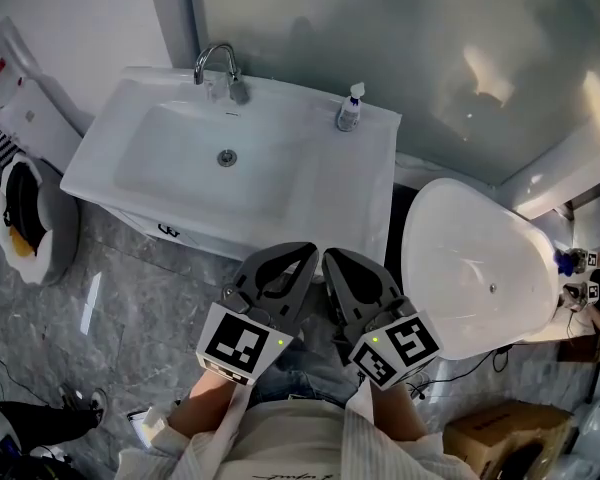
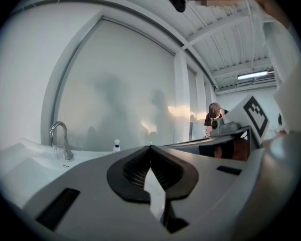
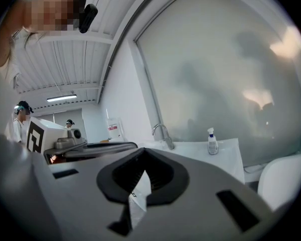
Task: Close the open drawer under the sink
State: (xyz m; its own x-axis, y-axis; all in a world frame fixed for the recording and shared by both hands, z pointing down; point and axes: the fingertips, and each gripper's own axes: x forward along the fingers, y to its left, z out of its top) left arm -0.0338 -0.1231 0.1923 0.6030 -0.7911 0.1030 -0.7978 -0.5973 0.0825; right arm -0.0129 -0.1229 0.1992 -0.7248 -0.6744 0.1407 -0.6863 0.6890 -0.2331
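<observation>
1. Standing before sink (image 1: 180, 173), looking steeply down; holding L gripper (image 1: 292, 258) & R gripper (image 1: 338, 260) side by side, close to body, tips toward sink's near rim; cannot tell gap to rim
2. Re L gripper: clenched, jaws tip to tip, only a thin slit behind tips; nothing between; own view tilted up across sink top toward frosted glass (image 2: 115, 84)
3. Re R gripper: likewise clenched & empty; own view over sink top w/ faucet (image 3: 163, 134) & bottle (image 3: 212, 141) beyond tips
4. Re drawer (image 1: 185, 235): under sink's near rim, to L of both grippers, apart from them; only a thin white strip of front on show, w/ small dark handle (image 1: 168, 230); cannot tell from this angle whether out or flush
5. On sink: faucet at back edge, spout curving over basin; drain (image 1: 227, 157) mid-basin; bottle upright at back R corner
6. Around: toilet (image 1: 480, 268) just R of sink, lid down; bin (image 1: 40, 233) w/ black liner on floor L of sink; cardboard box (image 1: 500, 436) near R, by toilet; grey marbled floor (image 1: 130, 308)
7. At rear of each gripper, nearest body: marker cubes (image 1: 242, 343), small green light on each
</observation>
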